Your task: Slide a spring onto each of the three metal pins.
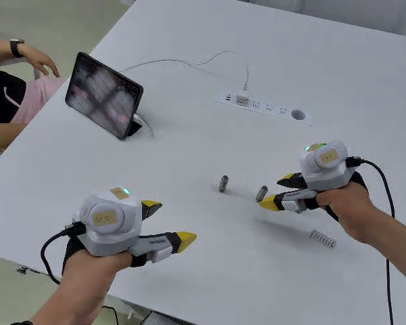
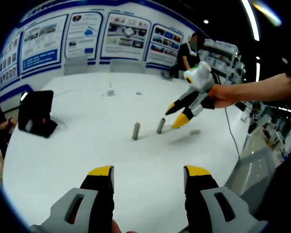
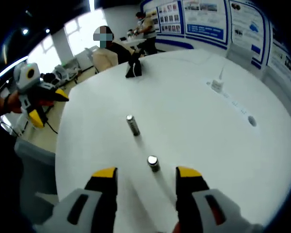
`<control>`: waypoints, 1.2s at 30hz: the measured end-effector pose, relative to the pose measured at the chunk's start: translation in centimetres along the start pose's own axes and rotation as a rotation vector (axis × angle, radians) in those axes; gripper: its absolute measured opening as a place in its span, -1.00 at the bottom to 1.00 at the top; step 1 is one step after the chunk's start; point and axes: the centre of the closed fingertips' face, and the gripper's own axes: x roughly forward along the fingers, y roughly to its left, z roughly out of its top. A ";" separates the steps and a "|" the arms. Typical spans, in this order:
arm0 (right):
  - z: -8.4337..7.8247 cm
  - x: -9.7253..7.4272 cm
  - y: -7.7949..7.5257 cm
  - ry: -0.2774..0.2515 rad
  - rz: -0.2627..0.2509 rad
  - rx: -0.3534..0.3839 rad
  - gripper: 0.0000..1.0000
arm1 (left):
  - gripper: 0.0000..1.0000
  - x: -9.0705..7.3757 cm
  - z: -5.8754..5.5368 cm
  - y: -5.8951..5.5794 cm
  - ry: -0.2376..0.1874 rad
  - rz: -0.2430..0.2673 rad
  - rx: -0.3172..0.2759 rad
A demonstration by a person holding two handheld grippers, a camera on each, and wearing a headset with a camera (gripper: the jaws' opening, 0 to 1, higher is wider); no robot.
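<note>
Far left of the left pin, at the edge of the white table: a person's arm with a wristwatch. Closer in, left of and beyond that pin: a dark tablet propped on its stand, screen lit. From the tablet's side, a white cable across to a power strip lying beyond and slightly right of the pin. Nearer than the pin and to its left, over the table's front edge: left hand-held gripper, yellow-tipped jaws spread wide, nothing between them, aimed toward the pin. The left pin itself: upright on the table, ribbed like a coil in the head view, shiny-capped in the right gripper view. Just right of it, not touching: right pin, also upright. Right again: right hand-held gripper, jaws parted and gripping nothing, lower tip just beside the right pin; in the right gripper view, that pin a little ahead of the gap between the jaws. Further right of the left pin and nearer the front: a loose spring, flat on the table.
</note>
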 end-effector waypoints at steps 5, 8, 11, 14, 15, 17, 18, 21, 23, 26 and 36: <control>0.0 -0.3 0.5 -0.029 -0.002 0.023 0.03 | 0.17 0.1 0.1 -0.1 0.000 -0.004 0.003; 0.2 -0.5 0.8 -0.059 -0.001 0.053 0.04 | 0.17 0.1 0.3 -0.2 -0.002 -0.004 0.001; 0.7 -0.9 1.1 -0.096 0.000 0.082 0.05 | 0.17 0.2 0.3 -0.2 -0.003 -0.005 0.000; 0.9 -1.3 1.4 -0.125 -0.005 0.105 0.07 | 0.17 0.3 0.4 -0.4 -0.003 -0.008 0.001; 1.0 -1.4 1.4 -0.134 -0.006 0.112 0.08 | 0.17 0.3 0.4 -0.4 -0.003 -0.009 0.002; 1.2 -1.6 1.6 -0.152 -0.003 0.125 0.10 | 0.17 0.4 0.5 -0.4 -0.003 -0.011 0.004; 1.2 -1.8 1.8 -0.156 -0.003 0.129 0.11 | 0.17 0.4 0.5 -0.4 -0.003 -0.011 0.004; 1.2 -2.1 2.2 -0.170 -0.002 0.135 0.14 | 0.17 0.5 0.6 -0.5 -0.004 -0.011 0.007; 1.1 -2.4 2.2 -0.178 -0.009 0.138 0.15 | 0.17 0.5 0.7 -0.4 -0.005 -0.011 0.007; 1.1 -2.9 2.3 -0.199 -0.012 0.159 0.16 | 0.18 0.5 0.8 -0.6 -0.004 -0.013 0.010; 0.4 -4.6 2.9 -0.240 -0.019 0.190 0.22 | 0.18 0.9 1.1 -1.1 -0.003 -0.019 0.016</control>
